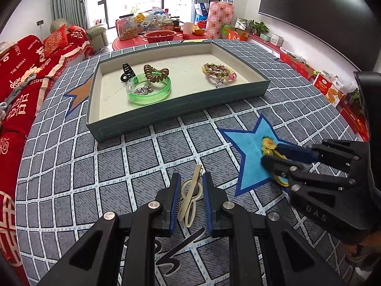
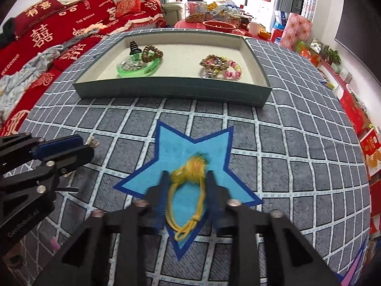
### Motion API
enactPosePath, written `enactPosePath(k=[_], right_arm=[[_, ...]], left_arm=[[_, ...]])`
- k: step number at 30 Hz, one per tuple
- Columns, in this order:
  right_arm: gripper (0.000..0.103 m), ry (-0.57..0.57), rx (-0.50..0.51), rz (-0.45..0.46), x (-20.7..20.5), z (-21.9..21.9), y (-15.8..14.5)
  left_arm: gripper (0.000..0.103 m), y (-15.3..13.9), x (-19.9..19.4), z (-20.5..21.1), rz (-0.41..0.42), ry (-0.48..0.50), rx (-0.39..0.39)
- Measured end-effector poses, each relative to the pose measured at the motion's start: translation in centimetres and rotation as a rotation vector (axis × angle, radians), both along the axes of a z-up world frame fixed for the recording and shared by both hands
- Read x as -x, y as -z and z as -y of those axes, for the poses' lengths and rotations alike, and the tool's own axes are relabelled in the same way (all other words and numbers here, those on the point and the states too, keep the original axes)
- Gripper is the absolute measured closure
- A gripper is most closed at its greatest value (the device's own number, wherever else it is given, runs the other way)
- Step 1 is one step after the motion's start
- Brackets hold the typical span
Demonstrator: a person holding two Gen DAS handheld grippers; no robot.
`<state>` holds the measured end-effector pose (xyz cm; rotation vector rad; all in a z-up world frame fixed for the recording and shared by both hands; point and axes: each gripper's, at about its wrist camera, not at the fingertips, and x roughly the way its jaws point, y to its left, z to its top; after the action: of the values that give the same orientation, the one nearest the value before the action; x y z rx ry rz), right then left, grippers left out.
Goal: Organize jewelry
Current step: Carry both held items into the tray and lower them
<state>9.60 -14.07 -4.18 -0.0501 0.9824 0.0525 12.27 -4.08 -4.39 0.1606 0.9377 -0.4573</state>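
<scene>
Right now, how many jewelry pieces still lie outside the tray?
2. A cream-and-gold hair clip lies on the checked cloth between the left tool's fingers; a yellow hair tie lies on the blue star. Others may be hidden.
</scene>
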Motion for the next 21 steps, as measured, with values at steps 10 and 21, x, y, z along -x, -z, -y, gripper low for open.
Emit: enactPosePath(k=[10, 21], right_arm=[[0.099, 0.037, -0.116, 0.008, 1.1, 2.2, -0.8], [0.099, 0.066, -0.2, 0.044, 2.0, 4.2, -2.5]], left_arm=[[0.072, -0.4, 0.3, -0.2, 0.007, -0.01, 0.009], [0.071, -0.5, 0.0, -1.2, 0.006, -0.044, 0.014]])
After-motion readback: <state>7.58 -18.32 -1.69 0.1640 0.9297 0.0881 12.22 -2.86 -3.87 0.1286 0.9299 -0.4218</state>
